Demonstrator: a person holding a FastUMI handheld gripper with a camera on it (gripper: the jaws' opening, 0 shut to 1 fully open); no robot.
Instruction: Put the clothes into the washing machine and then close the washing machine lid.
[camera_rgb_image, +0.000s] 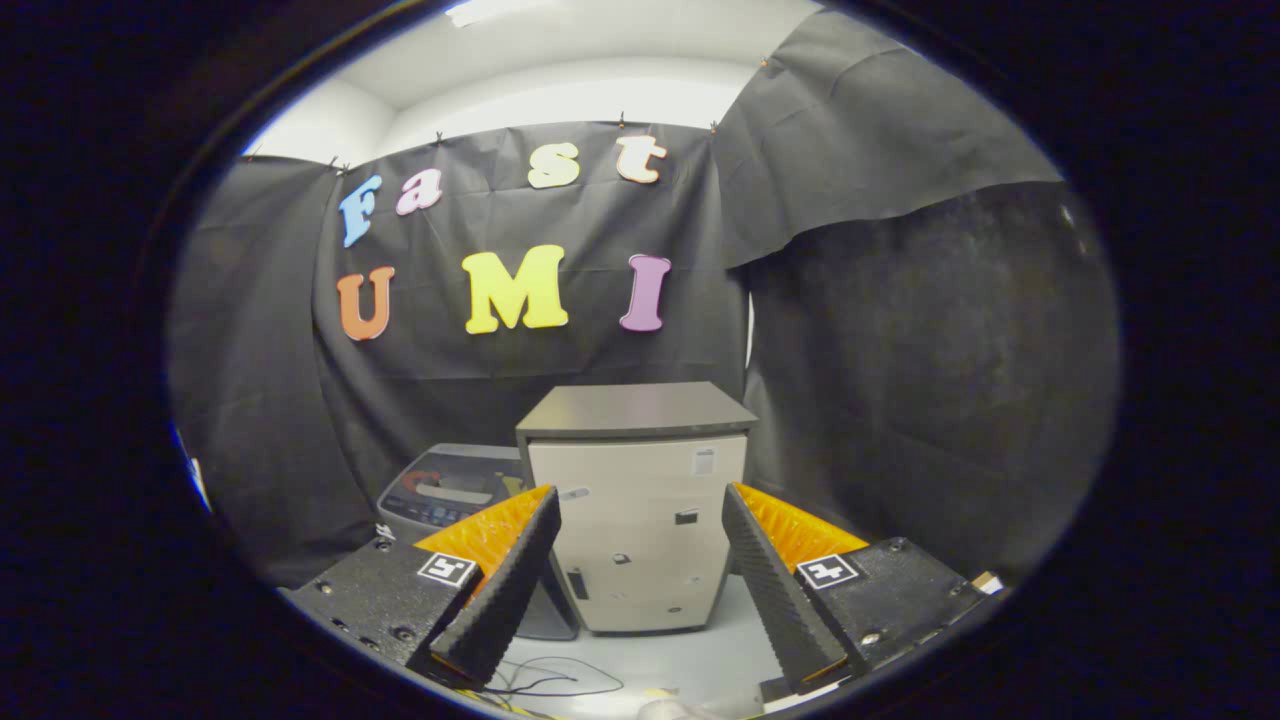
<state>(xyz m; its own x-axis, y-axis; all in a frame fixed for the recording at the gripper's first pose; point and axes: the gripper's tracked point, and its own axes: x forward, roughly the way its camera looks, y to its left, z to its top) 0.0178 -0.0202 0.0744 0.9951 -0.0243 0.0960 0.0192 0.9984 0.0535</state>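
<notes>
Washing machine (455, 490) stands beyond the gripper (635, 575), beside a beige cabinet (640, 520). Fingers spread apart, holding nothing. Whether its lid is closed cannot be told; clothes unidentified.

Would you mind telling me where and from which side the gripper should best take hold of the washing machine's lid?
Probably the lid's front edge, approached from above and in front. The washing machine sits low, beyond the open gripper, beside the beige cabinet. Its lid appears to lie flat on top, with the cabinet blocking one side. Whether the lid has a handle is too small to tell.
</notes>
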